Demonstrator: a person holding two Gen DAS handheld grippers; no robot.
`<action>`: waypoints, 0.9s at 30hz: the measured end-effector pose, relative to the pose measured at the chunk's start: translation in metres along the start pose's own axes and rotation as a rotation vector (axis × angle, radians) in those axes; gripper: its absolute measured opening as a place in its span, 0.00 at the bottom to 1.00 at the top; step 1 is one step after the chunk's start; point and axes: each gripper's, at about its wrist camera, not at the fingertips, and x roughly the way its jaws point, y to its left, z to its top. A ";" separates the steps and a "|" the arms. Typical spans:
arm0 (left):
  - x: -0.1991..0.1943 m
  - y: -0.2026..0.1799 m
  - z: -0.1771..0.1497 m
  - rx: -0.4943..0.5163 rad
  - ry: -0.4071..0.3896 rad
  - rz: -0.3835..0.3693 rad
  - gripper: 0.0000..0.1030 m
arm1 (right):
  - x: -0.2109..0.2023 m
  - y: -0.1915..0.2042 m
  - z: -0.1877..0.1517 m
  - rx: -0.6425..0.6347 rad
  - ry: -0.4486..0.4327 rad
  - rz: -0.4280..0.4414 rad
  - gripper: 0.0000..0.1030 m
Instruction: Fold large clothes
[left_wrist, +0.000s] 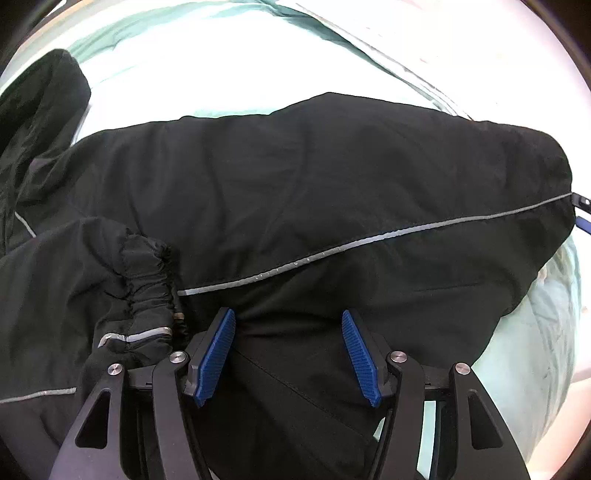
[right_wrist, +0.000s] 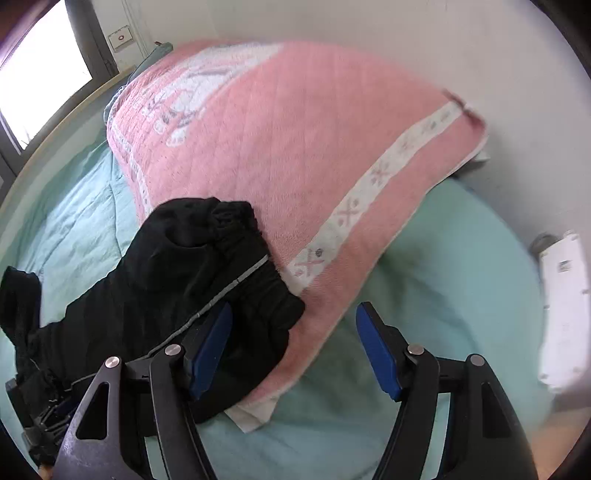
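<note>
Clearly the black jacket (left_wrist: 314, 177) lies spread on the bed (right_wrist: 461, 258), its far end resting against the pink blanket (right_wrist: 314, 140), and both the left gripper (left_wrist: 288, 354) and the right gripper (right_wrist: 293, 350) stand with jaws wide, holding nothing. The slippery cloth may slide or bunch if a jaw catches only the elastic cuff (left_wrist: 147, 291) that lies on the jacket. Beside the jacket, away from the blanket, the bed offers free room.
</note>
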 end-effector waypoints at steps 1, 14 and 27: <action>0.000 -0.002 -0.001 0.003 -0.003 0.006 0.60 | 0.004 0.002 -0.001 0.006 0.001 0.014 0.71; -0.015 -0.024 -0.013 0.009 -0.032 0.008 0.60 | -0.019 0.041 -0.002 -0.111 -0.019 0.335 0.55; -0.006 -0.001 -0.007 -0.013 -0.027 -0.100 0.58 | -0.015 0.028 -0.009 -0.076 -0.050 0.115 0.19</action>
